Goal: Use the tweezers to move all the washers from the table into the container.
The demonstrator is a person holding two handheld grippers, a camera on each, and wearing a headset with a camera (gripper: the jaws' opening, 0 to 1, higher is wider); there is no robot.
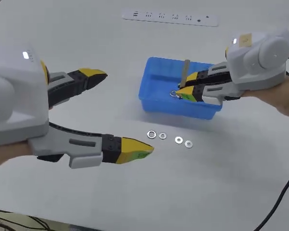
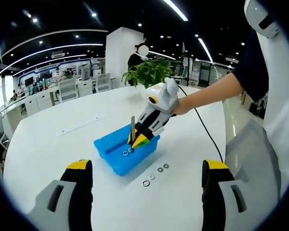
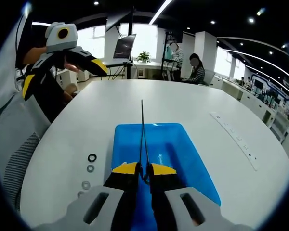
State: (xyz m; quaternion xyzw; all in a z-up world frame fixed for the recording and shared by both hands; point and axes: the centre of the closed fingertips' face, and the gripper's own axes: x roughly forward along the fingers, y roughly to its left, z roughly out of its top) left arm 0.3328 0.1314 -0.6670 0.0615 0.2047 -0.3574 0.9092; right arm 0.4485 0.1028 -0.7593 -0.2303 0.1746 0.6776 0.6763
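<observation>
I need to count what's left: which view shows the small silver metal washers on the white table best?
The head view: four small silver metal washers lie in a clear row beside the blue plastic container. The left gripper view shows them smaller; the right gripper view shows them dim, off to one side.

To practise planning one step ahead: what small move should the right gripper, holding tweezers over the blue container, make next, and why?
Probably ease the right gripper slightly so the tweezers let go: a washer at their tip sits inside the blue container, and four washers wait on the table.
</observation>
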